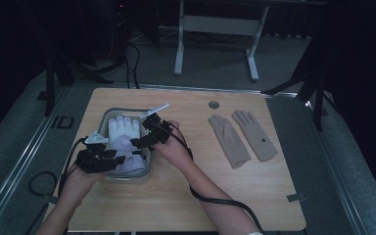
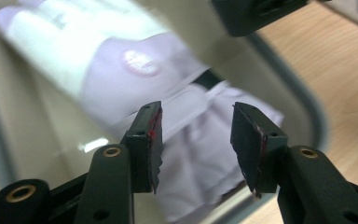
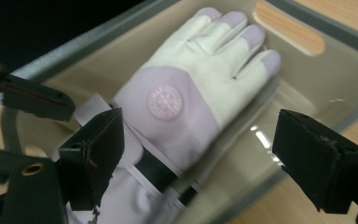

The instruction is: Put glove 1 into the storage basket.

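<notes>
Hovering open-jawed (both empty) over the white glove (image 1: 125,142), we risk our left gripper (image 1: 108,155) snagging its cuff when withdrawing from the tray (image 1: 105,120); right gripper (image 1: 147,138) gapes wider.

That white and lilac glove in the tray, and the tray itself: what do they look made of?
The glove looks like soft fabric, possibly with leather-like panels: matte, seamed fingers, a round embossed badge, and a creased lilac cuff. The tray seems to be moulded plastic: smooth, slightly glossy beige walls catching a light streak, a grey rim and a cut-out handle slot.
</notes>
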A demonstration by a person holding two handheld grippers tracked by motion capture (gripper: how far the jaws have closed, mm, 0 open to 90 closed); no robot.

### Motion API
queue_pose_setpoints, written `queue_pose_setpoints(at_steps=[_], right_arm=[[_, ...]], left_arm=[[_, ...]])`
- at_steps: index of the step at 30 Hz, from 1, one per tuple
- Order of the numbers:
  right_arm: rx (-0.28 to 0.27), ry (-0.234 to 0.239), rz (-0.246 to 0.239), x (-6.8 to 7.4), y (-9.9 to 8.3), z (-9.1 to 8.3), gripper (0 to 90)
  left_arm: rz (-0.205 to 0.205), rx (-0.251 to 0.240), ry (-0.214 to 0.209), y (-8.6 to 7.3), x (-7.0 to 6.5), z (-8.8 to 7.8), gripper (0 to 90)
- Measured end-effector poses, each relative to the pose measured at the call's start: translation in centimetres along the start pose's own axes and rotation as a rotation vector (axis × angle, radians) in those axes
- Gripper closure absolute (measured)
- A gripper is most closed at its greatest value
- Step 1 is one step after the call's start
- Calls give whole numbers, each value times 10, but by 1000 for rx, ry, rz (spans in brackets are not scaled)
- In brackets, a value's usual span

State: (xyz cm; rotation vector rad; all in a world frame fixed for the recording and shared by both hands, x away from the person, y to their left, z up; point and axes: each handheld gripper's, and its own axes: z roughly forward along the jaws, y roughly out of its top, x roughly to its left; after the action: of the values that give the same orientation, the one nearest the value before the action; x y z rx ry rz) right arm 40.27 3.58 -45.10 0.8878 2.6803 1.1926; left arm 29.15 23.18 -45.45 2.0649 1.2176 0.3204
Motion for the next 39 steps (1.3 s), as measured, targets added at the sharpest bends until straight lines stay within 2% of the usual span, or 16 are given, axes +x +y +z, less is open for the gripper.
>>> queue_pose_setpoints(at_steps=[6,14,19,22,23,28,32,37,39], right_arm=[[-23,-12,-16,-6,-8,-17,142],[-61,-32,-15,-24,-27,-45,141],[-66,-21,15,-38,-41,-63,136],[-75,-53,22,-44,-49,-73,131],[-79,-47,28,-46,-52,-76,117],[-76,-74,34,-54,-64,-87,129],[-83,-89,34,-62,-74,-96,142],[-109,-116,44,-75,-87,-110,216],[-114,-121,45,-80,-92,-115,221]], left_arm=[[12,-34,-37,8,-16,4,554],[47,-70,-92,15,-42,14,562],[70,-83,-111,20,-59,21,561],[79,-92,-123,22,-66,25,561],[78,-97,-130,23,-68,26,562],[89,-105,-154,24,-79,35,552],[108,-108,-179,24,-87,42,454],[124,-128,-194,23,-97,49,275],[139,-147,-230,22,-101,53,202]])
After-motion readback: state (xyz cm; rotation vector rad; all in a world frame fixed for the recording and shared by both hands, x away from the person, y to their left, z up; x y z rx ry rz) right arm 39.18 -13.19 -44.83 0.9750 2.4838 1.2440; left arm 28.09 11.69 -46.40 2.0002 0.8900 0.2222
